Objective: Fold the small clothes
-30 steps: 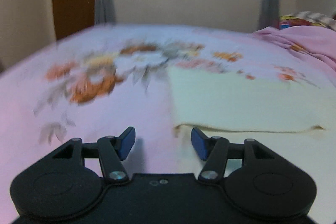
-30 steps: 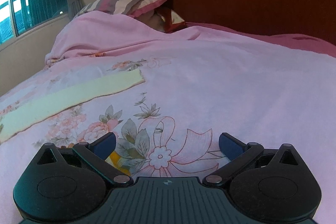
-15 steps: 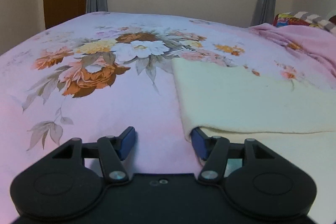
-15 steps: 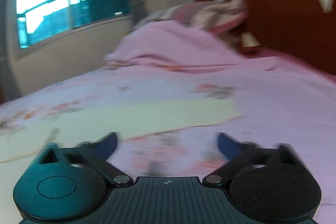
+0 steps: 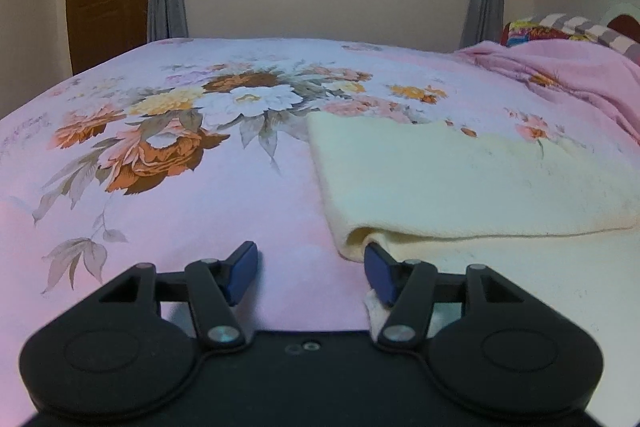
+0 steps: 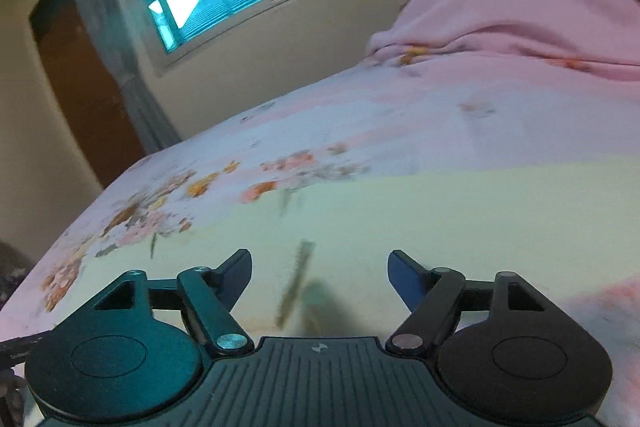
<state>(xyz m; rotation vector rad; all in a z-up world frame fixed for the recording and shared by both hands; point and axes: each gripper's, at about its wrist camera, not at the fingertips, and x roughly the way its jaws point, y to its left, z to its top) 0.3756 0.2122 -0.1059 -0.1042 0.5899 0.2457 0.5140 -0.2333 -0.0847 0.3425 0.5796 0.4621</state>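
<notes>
Left wrist view: cream cloth (image 5: 472, 183) on the floral bedspread (image 5: 160, 195), one fold apparently made, nothing gripped.

Lying flat, upper layer doubled over lower, rolled edge just ahead of the left gripper (image 5: 310, 267). Jaws spread, right fingertip (image 5: 376, 265) touching or just beside the cloth's corner, left one over bare bedspread. In the right wrist view, blurred: right gripper (image 6: 320, 277) likewise released, tilted, low over the pale cloth (image 6: 420, 219), holding nothing. By the look of it, first fold finished; probably left: pinching this near corner, a matching hold for the right, another fold across, then smoothing. Pink blanket (image 5: 580, 83) heaped well apart.
</notes>
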